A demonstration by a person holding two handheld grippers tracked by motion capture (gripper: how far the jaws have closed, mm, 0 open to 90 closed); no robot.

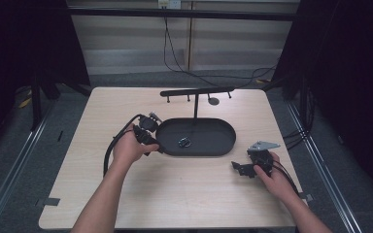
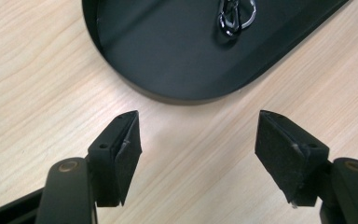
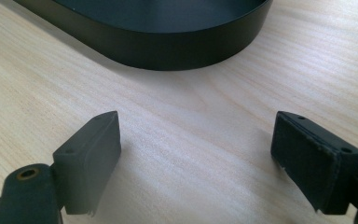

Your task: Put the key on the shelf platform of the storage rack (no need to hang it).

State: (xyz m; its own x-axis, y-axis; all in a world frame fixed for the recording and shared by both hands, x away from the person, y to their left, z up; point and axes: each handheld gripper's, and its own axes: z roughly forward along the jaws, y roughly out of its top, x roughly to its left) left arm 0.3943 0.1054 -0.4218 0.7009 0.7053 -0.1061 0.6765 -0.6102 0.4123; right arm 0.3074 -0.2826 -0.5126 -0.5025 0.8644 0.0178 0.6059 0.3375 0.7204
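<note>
Beyond the left gripper's (image 2: 198, 144) wide jaws, key ring (image 2: 235, 14) inside black tray (image 2: 168, 60)

Pale wooden table (image 1: 175, 194); black oval tray (image 1: 223, 141); small metal ring (image 1: 184, 142) inside; T-shaped stand (image 1: 196, 92)

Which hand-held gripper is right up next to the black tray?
The left hand-held gripper, touching the black tray's left end. The right hand-held gripper sits apart.

Lab recording bay. Light wood table (image 1: 175, 194) enclosed by black curtains (image 1: 354, 73). Cables (image 1: 175, 53) trail across grey floor (image 1: 9, 145); wall outlet (image 1: 169, 4) above.
</note>
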